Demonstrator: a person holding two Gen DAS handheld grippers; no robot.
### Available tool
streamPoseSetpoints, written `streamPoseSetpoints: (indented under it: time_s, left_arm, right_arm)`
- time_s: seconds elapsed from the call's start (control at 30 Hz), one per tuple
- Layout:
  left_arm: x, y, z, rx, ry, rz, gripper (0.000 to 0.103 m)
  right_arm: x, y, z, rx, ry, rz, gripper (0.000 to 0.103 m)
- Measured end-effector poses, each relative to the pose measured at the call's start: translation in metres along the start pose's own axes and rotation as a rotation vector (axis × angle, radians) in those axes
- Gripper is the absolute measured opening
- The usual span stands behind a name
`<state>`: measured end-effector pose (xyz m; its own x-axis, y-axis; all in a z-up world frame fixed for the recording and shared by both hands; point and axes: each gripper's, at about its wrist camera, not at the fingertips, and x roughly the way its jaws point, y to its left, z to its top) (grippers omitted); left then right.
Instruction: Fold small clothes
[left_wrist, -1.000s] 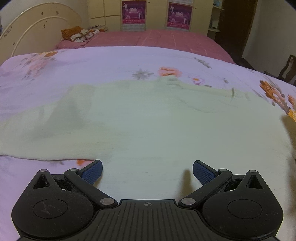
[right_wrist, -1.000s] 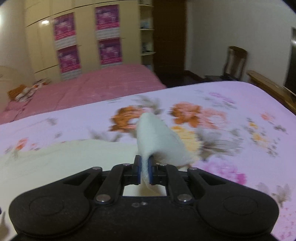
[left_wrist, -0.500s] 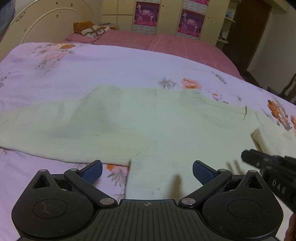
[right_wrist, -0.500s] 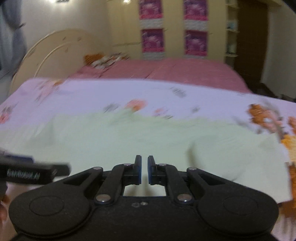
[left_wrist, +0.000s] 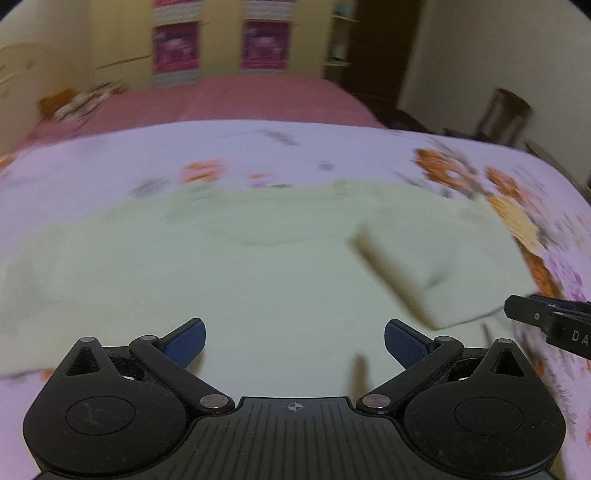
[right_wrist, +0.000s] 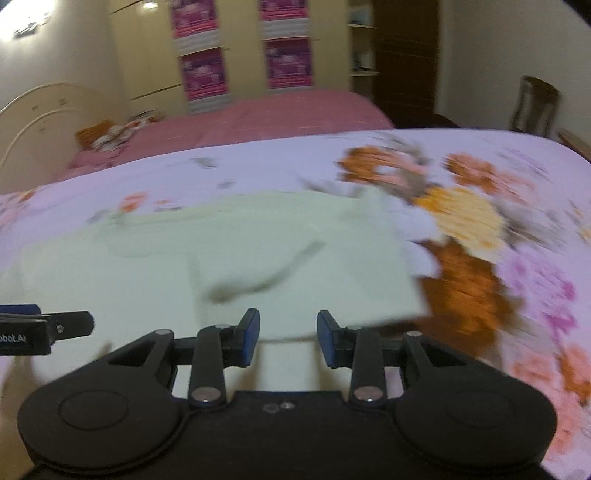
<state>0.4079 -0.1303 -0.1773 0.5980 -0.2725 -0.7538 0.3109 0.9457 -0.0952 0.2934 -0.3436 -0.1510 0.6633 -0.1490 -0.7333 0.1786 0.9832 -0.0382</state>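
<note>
A pale cream shirt lies spread on the floral bedspread. Its right sleeve is folded inward over the body; the fold also shows in the right wrist view. My left gripper is open and empty, low over the shirt's near edge. My right gripper is open and empty over the folded sleeve's near edge. Each gripper's tip shows at the edge of the other's view. Both views are blurred by motion.
The floral bedspread extends to the right of the shirt. Behind it is a pink bed with a cream headboard, wardrobes with purple posters, and a wooden chair at the right.
My right gripper has let go of the sleeve, which now lies folded over the shirt's body, and its jaws have opened. Both cameras have swung toward the right.
</note>
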Motion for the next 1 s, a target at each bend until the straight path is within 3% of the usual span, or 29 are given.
streamPoseSetpoints:
  time_s: [0.2,0.23,0.3,0.43,0.57,0.6,0.63,0.7,0.83,1.0]
  left_arm:
    - [0.014,-0.053,0.011,0.103,-0.043,-0.05,0.1]
    - [0.017,-0.06,0.011,0.12,-0.043,-0.058,0.081]
    - [0.027,-0.071,0.011,0.154,-0.022,-0.093,0.059]
    - [0.044,-0.081,0.015,0.163,-0.031,-0.019,0.059]
    - [0.052,-0.082,0.021,0.151,-0.058,-0.005,0.059]
    - [0.051,-0.078,0.021,0.135,-0.072,-0.013,0.056]
    - [0.049,-0.073,0.021,0.114,-0.088,-0.018,0.037]
    - [0.045,-0.062,0.022,0.068,-0.113,-0.02,0.02]
    - [0.022,-0.024,0.026,-0.069,-0.199,-0.018,0.013]
    - [0.002,0.03,0.018,-0.213,-0.217,-0.01,0.012]
  right_arm:
    - [-0.014,-0.037,-0.011,0.078,-0.02,-0.022,0.038]
    - [-0.015,-0.041,-0.013,0.085,-0.021,-0.022,0.038]
    - [-0.015,-0.048,-0.014,0.101,-0.023,-0.02,0.038]
    - [-0.014,-0.06,-0.018,0.143,-0.023,-0.012,0.038]
    - [-0.015,-0.065,-0.02,0.149,-0.025,-0.004,0.039]
    - [-0.014,-0.065,-0.02,0.151,-0.024,-0.006,0.039]
    - [-0.013,-0.066,-0.02,0.15,-0.022,-0.008,0.039]
    - [-0.01,-0.068,-0.019,0.153,-0.021,-0.012,0.039]
    - [-0.002,-0.064,-0.013,0.129,-0.017,-0.019,0.042]
    - [0.013,-0.052,-0.009,0.097,0.007,-0.002,0.042]
